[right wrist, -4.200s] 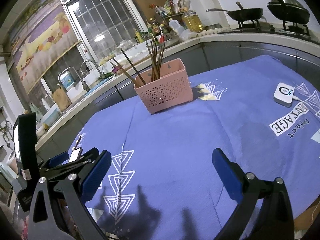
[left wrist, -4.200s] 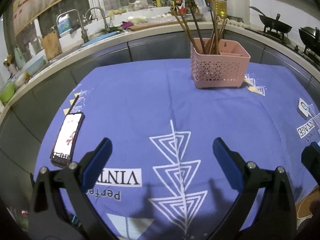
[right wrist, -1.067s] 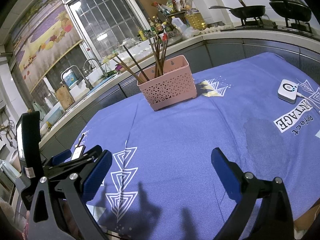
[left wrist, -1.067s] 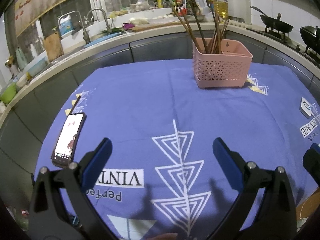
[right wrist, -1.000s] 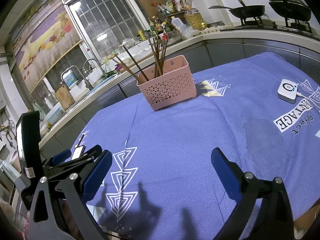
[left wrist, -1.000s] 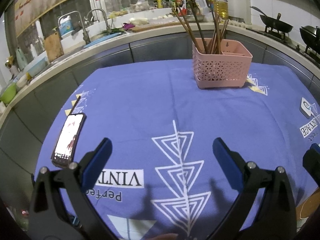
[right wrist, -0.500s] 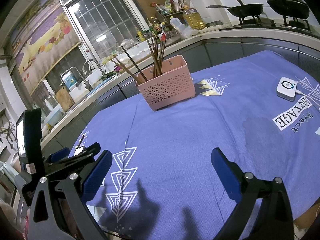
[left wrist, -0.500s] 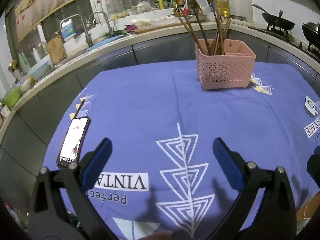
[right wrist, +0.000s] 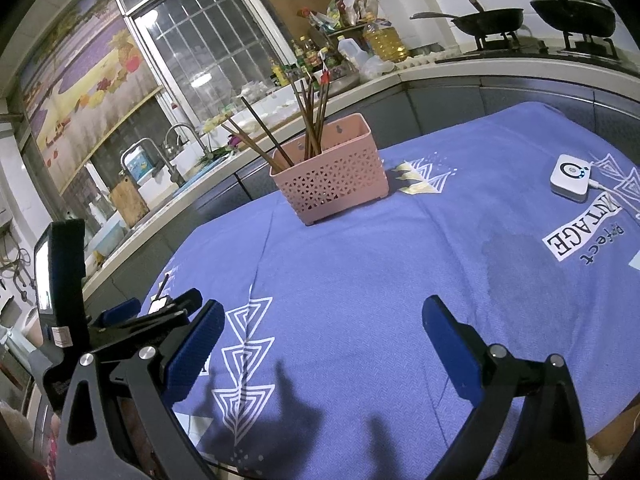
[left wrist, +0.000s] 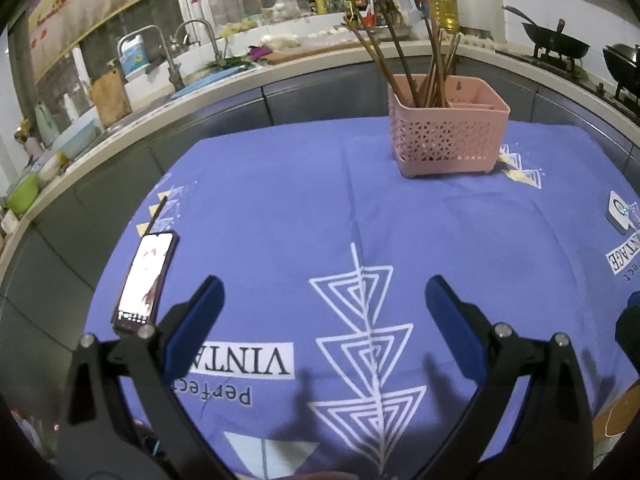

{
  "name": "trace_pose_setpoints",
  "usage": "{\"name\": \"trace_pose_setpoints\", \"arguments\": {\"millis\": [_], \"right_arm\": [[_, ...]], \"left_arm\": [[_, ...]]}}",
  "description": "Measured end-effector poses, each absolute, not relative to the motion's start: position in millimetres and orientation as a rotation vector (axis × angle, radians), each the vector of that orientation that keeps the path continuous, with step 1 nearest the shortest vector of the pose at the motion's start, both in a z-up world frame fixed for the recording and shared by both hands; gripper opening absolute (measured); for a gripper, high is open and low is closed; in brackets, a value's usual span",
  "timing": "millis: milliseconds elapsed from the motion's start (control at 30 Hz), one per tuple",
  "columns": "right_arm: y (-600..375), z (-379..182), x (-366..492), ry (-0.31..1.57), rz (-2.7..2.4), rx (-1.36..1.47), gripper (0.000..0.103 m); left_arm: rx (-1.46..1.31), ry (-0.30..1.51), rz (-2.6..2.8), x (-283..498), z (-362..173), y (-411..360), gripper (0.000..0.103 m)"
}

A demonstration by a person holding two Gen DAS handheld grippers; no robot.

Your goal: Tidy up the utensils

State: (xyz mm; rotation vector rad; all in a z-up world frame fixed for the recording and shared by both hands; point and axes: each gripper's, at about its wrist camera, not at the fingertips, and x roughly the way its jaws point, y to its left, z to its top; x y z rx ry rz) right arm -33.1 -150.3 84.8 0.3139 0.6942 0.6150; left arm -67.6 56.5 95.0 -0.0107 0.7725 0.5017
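Note:
A pink perforated utensil basket [left wrist: 448,140] stands at the far side of the blue tablecloth, with several brown chopsticks [left wrist: 416,64] upright in its left compartment. It also shows in the right wrist view [right wrist: 332,184] with the chopsticks [right wrist: 308,120]. My left gripper [left wrist: 322,320] is open and empty, low over the near edge of the cloth. My right gripper [right wrist: 322,344] is open and empty, to the right of the left one, which shows at the lower left of the right wrist view [right wrist: 156,312]. One dark chopstick [left wrist: 158,210] lies at the cloth's left edge.
A phone [left wrist: 144,280] with a lit screen lies on the cloth at the left. A small white device [right wrist: 570,178] with a cable sits at the right. Behind the table runs a kitchen counter with a sink [left wrist: 172,60], bottles and woks [right wrist: 484,18].
Both grippers have drawn back and risen slightly, so the basket looks a little farther away. Both stay open and empty. Nothing on the table has moved.

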Motion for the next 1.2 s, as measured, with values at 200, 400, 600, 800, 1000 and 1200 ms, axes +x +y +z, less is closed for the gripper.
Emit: {"name": "trace_pose_setpoints", "arguments": {"millis": [200,400,600,800,1000,1200], "right_arm": [[-150.6,84.4,-35.1,0.692,0.612,0.319,0.097],[-153.7,85.0,-38.1,0.693,0.607,0.327,0.097],[-155.0,85.0,-38.3,0.692,0.603,0.331,0.097],[-155.8,84.7,-37.9,0.693,0.598,0.339,0.097],[-156.1,84.5,-37.5,0.694,0.598,0.339,0.097],[-156.7,83.9,-37.6,0.696,0.596,0.345,0.097]], "left_arm": [[0.001,0.764,0.499,-68.0,96.0,54.2,0.097],[0.002,0.767,0.499,-68.1,95.8,52.9,0.097],[0.019,0.772,0.503,-67.4,94.7,49.9,0.097],[0.03,0.778,0.505,-65.8,93.7,48.8,0.097],[0.032,0.78,0.505,-65.5,93.7,48.0,0.097],[0.037,0.781,0.503,-65.3,92.7,46.2,0.097]]}}
